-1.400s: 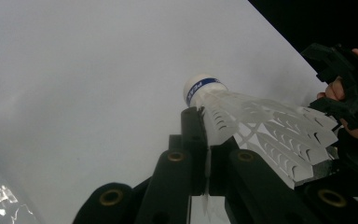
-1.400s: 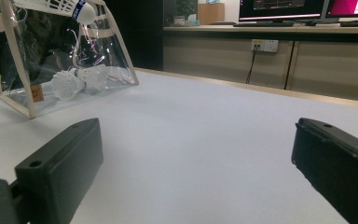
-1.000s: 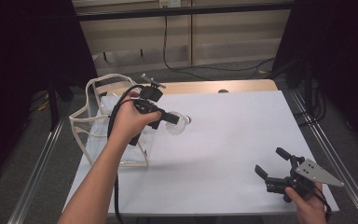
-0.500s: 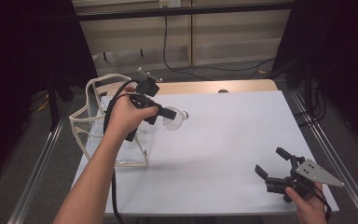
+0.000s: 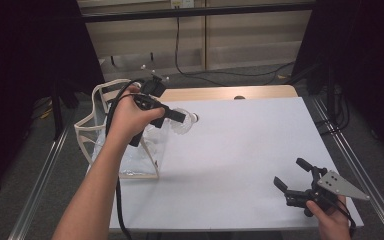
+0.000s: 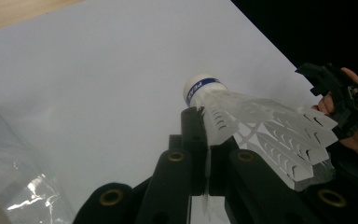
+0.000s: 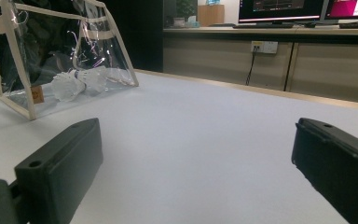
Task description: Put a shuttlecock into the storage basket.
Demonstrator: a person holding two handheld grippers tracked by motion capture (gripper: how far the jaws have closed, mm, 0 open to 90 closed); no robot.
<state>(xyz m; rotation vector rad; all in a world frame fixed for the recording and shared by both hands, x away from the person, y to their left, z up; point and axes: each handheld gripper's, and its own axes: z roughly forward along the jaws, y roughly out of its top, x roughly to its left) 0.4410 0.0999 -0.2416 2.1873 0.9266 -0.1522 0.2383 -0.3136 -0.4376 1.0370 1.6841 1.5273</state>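
A white plastic shuttlecock (image 5: 185, 123) with a blue band at its cork hangs in the air over the table's left part. My left gripper (image 5: 179, 119) is shut on the edge of its skirt. In the left gripper view the shuttlecock (image 6: 261, 126) lies across the jaws, cork pointing away, and my left gripper (image 6: 207, 140) pinches the skirt's rim. A clear plastic bag (image 5: 122, 150) with cream trim stands just below and left of that hand. My right gripper (image 5: 290, 172) rests open near the front right corner, nothing between its jaws (image 7: 198, 140).
The clear bag (image 7: 51, 42) holds two more shuttlecocks (image 7: 70, 86) lying on its bottom. The white table top (image 5: 240, 150) ends in a wooden strip (image 5: 260, 92) at the back. Metal rails (image 5: 355, 165) run along both sides of the table.
My left hand has shifted slightly up and to the left with the shuttlecock still pinched. The right gripper has stayed where it was.
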